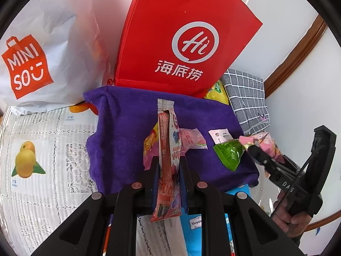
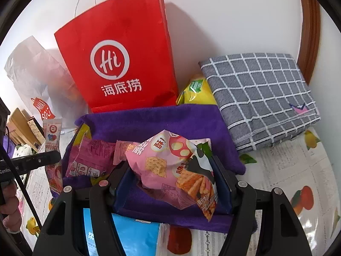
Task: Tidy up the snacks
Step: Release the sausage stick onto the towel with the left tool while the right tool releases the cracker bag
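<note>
My left gripper [image 1: 169,164] is shut on a long red stick snack packet [image 1: 168,155], held upright above the purple towel [image 1: 127,128]. The packet also shows in the right wrist view [image 2: 52,140]. My right gripper [image 2: 172,166] is shut on a pink cracker snack bag [image 2: 170,166] above the towel [image 2: 149,121]; the bag also shows in the left wrist view [image 1: 266,145]. On the towel lie a green packet [image 1: 230,153], a small pink packet [image 1: 191,141], a white sachet [image 1: 220,136] and magenta packets [image 2: 91,157].
A red Haidilao paper bag [image 1: 181,38] and a white Miniso bag [image 1: 42,53] stand behind the towel against the wall. A folded grey checked cloth [image 2: 260,98] and a yellow bag [image 2: 196,91] lie at the right. A blue box [image 2: 132,236] lies near me on the fruit-print tablecloth [image 1: 42,160].
</note>
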`<state>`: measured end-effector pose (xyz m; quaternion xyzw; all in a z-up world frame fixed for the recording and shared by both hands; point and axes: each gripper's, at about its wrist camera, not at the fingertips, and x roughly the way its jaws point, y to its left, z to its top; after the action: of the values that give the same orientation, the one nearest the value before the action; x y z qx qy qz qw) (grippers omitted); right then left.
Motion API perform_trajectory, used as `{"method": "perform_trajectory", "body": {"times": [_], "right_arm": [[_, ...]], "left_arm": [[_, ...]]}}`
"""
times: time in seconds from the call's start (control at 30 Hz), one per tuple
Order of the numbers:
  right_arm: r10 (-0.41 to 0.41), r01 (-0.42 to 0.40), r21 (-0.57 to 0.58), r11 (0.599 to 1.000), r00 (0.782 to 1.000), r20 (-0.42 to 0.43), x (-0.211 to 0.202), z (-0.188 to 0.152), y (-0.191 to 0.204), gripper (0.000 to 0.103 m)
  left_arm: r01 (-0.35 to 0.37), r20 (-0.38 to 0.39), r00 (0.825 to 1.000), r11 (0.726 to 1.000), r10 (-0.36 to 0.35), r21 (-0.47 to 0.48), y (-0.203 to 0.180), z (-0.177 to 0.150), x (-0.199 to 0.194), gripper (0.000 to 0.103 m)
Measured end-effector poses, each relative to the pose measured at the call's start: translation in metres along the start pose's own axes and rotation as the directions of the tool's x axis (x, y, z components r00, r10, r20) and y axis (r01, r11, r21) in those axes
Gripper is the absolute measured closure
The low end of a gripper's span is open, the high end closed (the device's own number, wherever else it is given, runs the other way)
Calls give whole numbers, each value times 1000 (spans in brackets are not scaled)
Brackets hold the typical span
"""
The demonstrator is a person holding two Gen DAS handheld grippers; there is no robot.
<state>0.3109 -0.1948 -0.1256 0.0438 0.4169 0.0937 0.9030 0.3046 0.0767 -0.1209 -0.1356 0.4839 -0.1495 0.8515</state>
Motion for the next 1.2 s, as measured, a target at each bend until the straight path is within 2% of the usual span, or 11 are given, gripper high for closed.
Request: {"method": "perform_trajectory", "body": {"times": [0.3, 0.47, 1.0, 1.1, 1.17, 1.2], "right_arm": [[12, -13, -28, 1000, 999, -30, 20, 2, 5, 35], [14, -15, -35, 999, 999, -40, 27, 1, 8, 35], [-11, 7, -81, 997, 999, -49, 41, 5, 19, 33], [-18, 11, -97, 995, 998, -67, 45, 7, 23, 26], [-20, 12, -106, 994, 997, -73, 45, 7, 27, 22], [-22, 14, -112, 994, 997, -73, 45, 6, 28, 22]], "left_arm": [[-26, 25, 999, 999, 27, -39, 18, 16, 0, 86], [-95, 1, 995, 995, 95, -39, 23, 15, 14, 86], [-58, -45, 997, 996, 56, -60, 13, 14, 46, 86], [-63, -57, 997, 996, 60, -57, 14, 13, 44, 81], [-76, -58, 996, 995, 73, -58, 15, 12, 42, 67], [-80, -56, 995, 995, 77, -59, 15, 12, 41, 64]]}}
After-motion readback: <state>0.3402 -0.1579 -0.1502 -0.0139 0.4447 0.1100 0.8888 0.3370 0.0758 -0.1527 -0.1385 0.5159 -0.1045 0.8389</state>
